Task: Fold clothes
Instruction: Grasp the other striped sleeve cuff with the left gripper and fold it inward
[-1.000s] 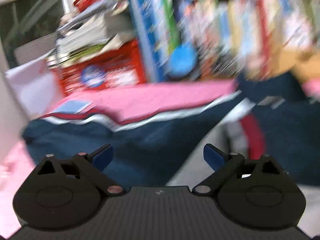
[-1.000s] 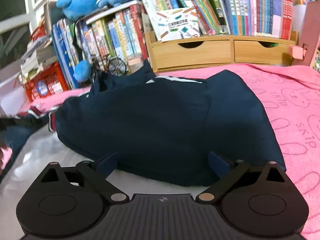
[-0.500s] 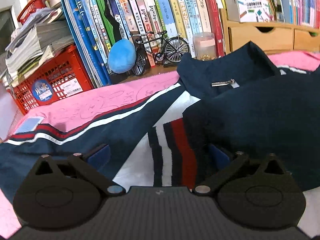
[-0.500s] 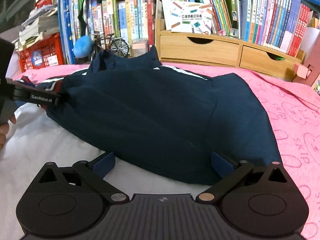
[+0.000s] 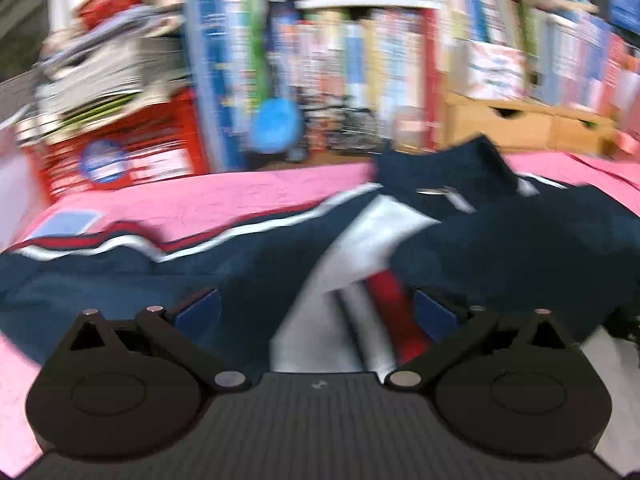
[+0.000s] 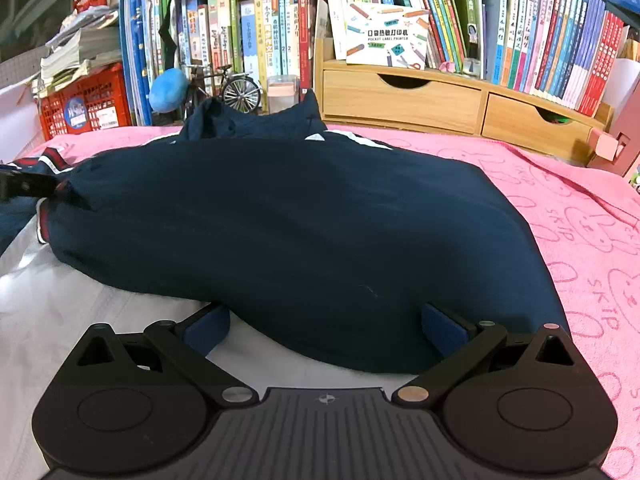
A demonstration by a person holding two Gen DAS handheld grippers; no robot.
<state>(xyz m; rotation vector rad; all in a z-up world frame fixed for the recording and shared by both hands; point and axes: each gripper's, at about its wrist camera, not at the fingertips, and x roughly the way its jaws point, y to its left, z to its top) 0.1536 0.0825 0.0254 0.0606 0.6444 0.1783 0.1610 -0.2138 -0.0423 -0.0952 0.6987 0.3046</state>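
both tongs — left [image 5: 316, 308], right [image 6: 326, 324] — still apart, left view now blurred, jacket [image 6: 300, 220] unmoved

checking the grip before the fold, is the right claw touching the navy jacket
Cannot tell. In the right wrist view the open right claw straddles the navy jacket hem, but neither contact nor a gap shows.

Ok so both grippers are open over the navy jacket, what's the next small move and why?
Probably close the left gripper on the striped red, white and navy cuff lying between its open fingers. The navy blue jacket is folded over on the right, while the long navy sleeve lies stretched leftward across the pink towel. The right gripper is open at the hem.
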